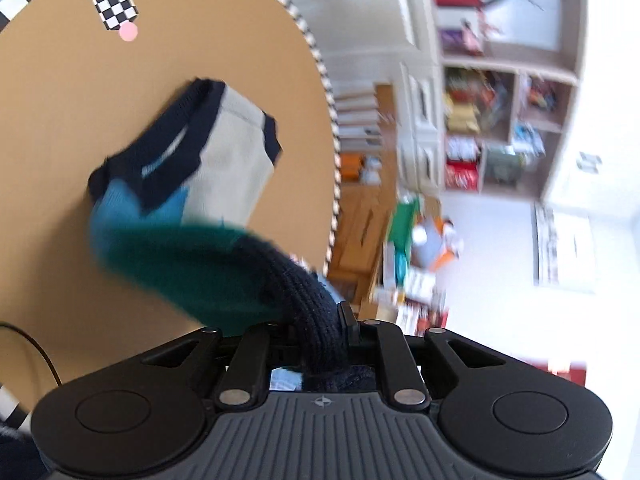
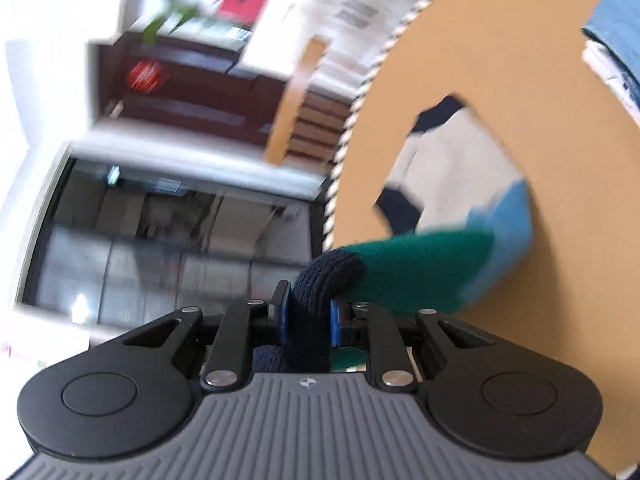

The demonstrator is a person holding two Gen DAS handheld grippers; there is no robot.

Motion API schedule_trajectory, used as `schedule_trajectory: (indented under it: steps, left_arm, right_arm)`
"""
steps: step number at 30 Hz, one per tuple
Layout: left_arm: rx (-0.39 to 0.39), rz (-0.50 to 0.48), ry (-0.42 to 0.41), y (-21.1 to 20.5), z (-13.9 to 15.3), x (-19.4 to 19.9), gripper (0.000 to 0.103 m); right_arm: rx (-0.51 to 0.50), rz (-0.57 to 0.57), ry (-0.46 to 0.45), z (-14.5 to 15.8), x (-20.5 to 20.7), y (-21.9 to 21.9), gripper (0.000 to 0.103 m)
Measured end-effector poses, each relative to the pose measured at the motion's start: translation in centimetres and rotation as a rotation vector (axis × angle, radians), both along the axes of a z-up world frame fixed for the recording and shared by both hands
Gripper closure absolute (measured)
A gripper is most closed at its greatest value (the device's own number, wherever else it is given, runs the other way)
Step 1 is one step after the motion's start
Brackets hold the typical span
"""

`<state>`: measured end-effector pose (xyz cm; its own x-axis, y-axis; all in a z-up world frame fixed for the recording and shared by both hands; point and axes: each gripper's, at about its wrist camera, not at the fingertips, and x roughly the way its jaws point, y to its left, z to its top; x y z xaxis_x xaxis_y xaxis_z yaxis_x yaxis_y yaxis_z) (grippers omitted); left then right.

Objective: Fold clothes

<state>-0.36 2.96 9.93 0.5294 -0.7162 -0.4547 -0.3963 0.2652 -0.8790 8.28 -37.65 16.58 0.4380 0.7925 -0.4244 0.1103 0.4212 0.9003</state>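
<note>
Item 1: knitted sweater (image 1: 224, 152), colour-blocked in cream, light blue, green and navy, with navy ribbed neckband and trim. I see most of it lying on the table, cream panel and neckband farthest from the cameras, while the green and navy end rises off the surface toward both grippers. In the right wrist view the same sweater (image 2: 448, 176) lies with its light blue band nearest the lifted green part.

Item 2: left gripper (image 1: 320, 324). I have it clamped on the navy ribbed edge; the knit bunches between the fingers and spills back into the gripper body. Only the right-hand finger (image 1: 347, 318) shows clearly; the other is covered by cloth.

Item 3: right gripper (image 2: 308, 312). I have it pinched on another stretch of navy ribbing, a fold of it pressed between the blue pads (image 2: 335, 322) and humped up above them.

Item 4: table (image 1: 60, 160), tan top with a black-and-white striped border, seen steeply tilted in both views.

Item 5: checkerboard marker (image 1: 116, 8) on the tabletop, with a pink dot (image 1: 129, 32) touching its near corner, well apart from the sweater.

Item 6: shelving unit (image 1: 500, 128) in the background, contents blurred.

Item 7: black cable (image 1: 36, 348) on the table at the left edge.
</note>
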Motion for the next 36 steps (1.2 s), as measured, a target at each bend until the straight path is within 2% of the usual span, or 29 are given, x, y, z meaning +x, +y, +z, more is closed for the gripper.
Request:
schedule_trajectory:
  steps: [3,9,12,15,18,22,23,25,27,28,29,30,31,32,33,34,35,36]
  left_arm:
    - [0.05,0.035,0.037,0.7,-2.2,4.7,0.087]
    - [0.077,0.109,0.161,1.9,-9.3,15.1,0.087]
    - [0.109,0.135,0.231,1.9,-12.8,18.5,0.087]
    - [0.142,0.143,0.268,1.8,-15.0,20.7,0.087]
    - [0.153,0.145,0.267,1.7,-16.5,21.9,0.087]
    - [0.113,0.137,0.234,1.6,-16.9,23.1,0.082]
    - [0.097,0.129,0.221,1.7,-16.7,23.3,0.079]
    - [0.097,0.097,0.163,2.1,-15.7,23.5,0.061]
    - [0.213,0.05,0.026,2.4,-12.9,22.8,0.056]
    - [0.277,0.026,-0.047,2.6,-11.4,22.4,0.054]
    - [0.356,0.007,-0.115,2.7,-9.7,21.7,0.054]
    - [0.451,-0.024,-0.194,2.3,-7.9,20.6,0.054]
    - [0.551,-0.062,-0.277,1.7,-6.0,19.3,0.055]
    - [0.667,-0.121,-0.352,0.5,-4.3,17.9,0.056]
    - [0.781,-0.186,-0.419,-1.2,-3.3,16.6,0.065]
    - [0.866,-0.253,-0.479,-3.1,-2.9,15.2,0.073]
    - [0.911,-0.314,-0.515,-4.9,-3.0,13.9,0.074]
    - [0.927,-0.361,-0.525,-6.4,-3.5,12.7,0.075]
  right_arm:
    - [-0.017,-0.062,0.079,-3.1,6.2,1.7,0.084]
    - [-0.096,-0.157,0.206,-10.9,14.1,2.3,0.084]
    - [-0.119,-0.193,0.282,-14.4,17.5,3.4,0.084]
    - [-0.161,-0.204,0.326,-17.1,19.7,4.6,0.084]
    - [-0.166,-0.22,0.358,-18.8,20.7,4.9,0.084]
    - [-0.134,-0.25,0.38,-20.4,20.9,4.6,0.083]
    - [-0.108,-0.258,0.386,-20.6,20.8,4.3,0.081]
    - [-0.045,-0.273,0.399,-20.8,20.5,3.7,0.071]
    - [-0.024,-0.308,0.347,-19.6,19.8,2.7,0.061]
    - [-0.045,-0.329,0.288,-18.4,19.3,2.1,0.048]
    - [-0.109,-0.323,0.196,-16.8,18.8,1.9,0.043]
    - [-0.181,-0.309,0.098,-15.2,18.2,1.8,0.044]
    - [-0.253,-0.294,0.0,-13.6,17.7,1.7,0.049]
    - [-0.365,-0.213,-0.137,-11.8,16.8,2.7,0.058]
    - [-0.482,-0.123,-0.241,-10.6,15.8,4.1,0.065]
    - [-0.588,-0.029,-0.321,-10.2,14.7,6.0,0.078]
    - [-0.692,0.067,-0.396,-9.9,13.5,7.9,0.085]
    - [-0.746,0.136,-0.43,-10.4,12.2,9.2,0.084]
